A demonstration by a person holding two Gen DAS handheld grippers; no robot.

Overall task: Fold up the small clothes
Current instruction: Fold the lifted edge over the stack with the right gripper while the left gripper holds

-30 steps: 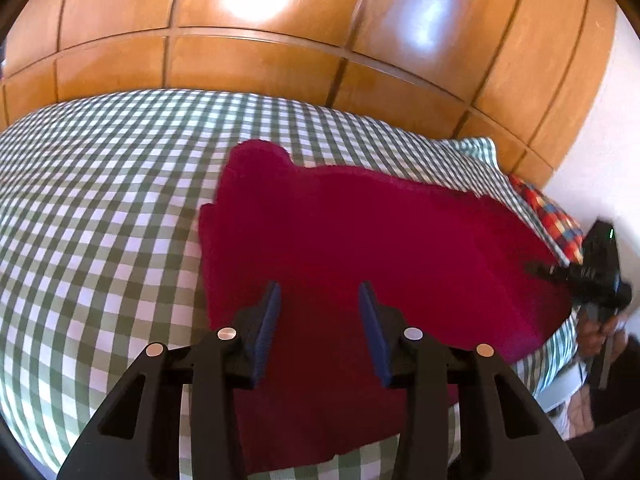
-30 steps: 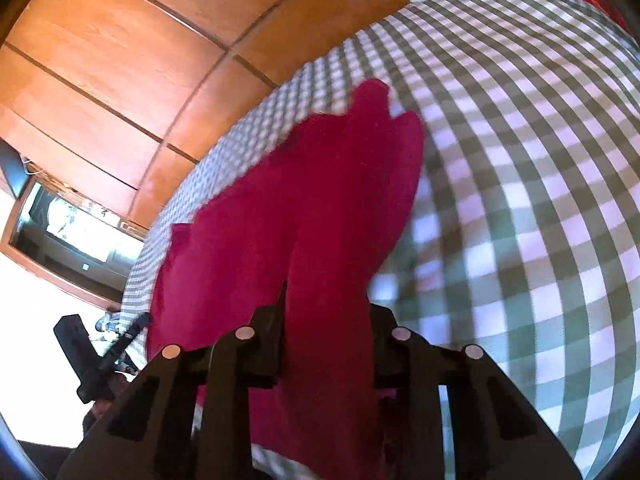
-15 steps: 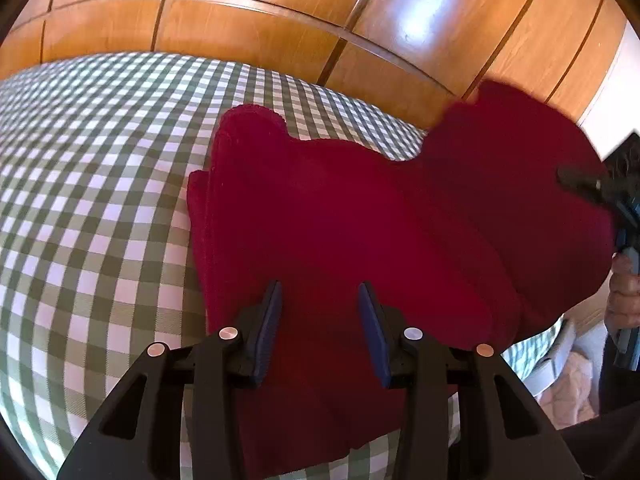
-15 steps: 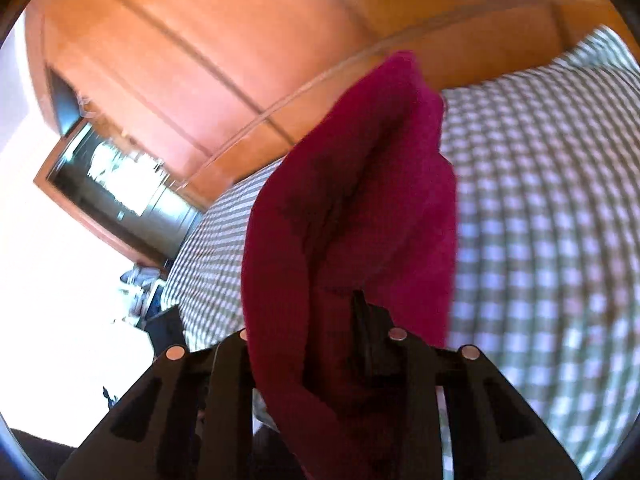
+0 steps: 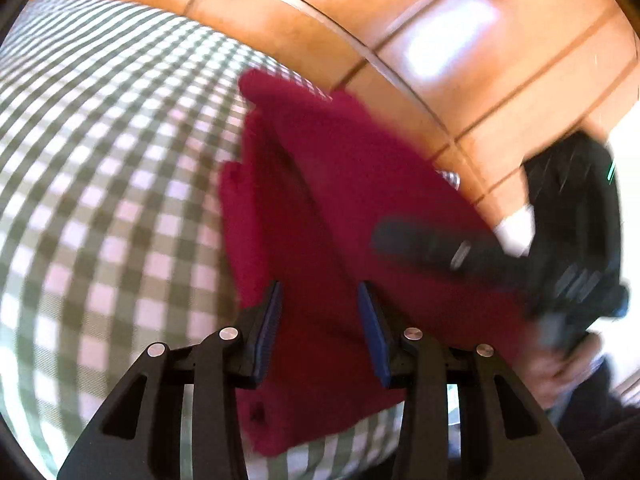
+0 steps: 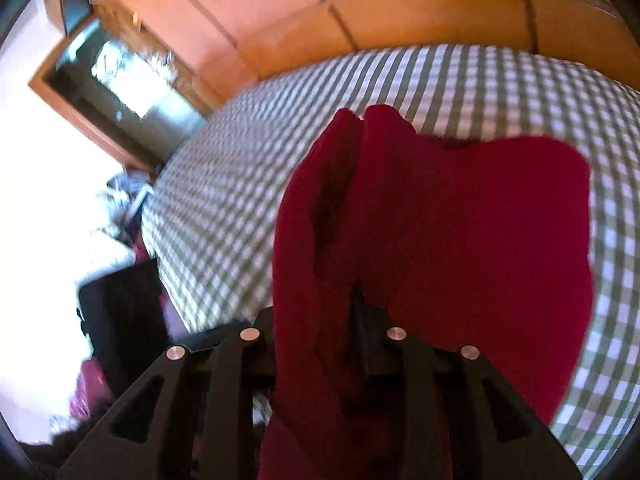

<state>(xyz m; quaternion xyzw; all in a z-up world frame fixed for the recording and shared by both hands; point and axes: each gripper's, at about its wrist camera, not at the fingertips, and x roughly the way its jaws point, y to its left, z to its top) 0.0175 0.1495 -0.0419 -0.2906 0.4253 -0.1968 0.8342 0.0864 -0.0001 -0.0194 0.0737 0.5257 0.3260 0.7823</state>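
Right gripper (image 6: 320, 320) clamping a red cloth (image 6: 460, 220) fold, draping it over the checked bed (image 6: 240, 168), left gripper (image 5: 320, 320) hovering partly open (holding nothing) above cloth

A dark red garment (image 5: 320, 216) lies on a bed with a green-and-white checked cover (image 5: 100, 168); wooden panelling (image 5: 460, 60) stands behind the bed. The left claw (image 5: 320, 320) sits over the near part of the garment, its blue-padded fingers (image 5: 269, 328) apart with red cloth showing between them; contact with the cloth cannot be confirmed. To the right of the garment, the right claw (image 5: 404, 236), blurred, reaches in over the cloth, with a raised layer of red fabric at its tip. A hand (image 5: 560, 364) holds that tool at the garment's right edge.
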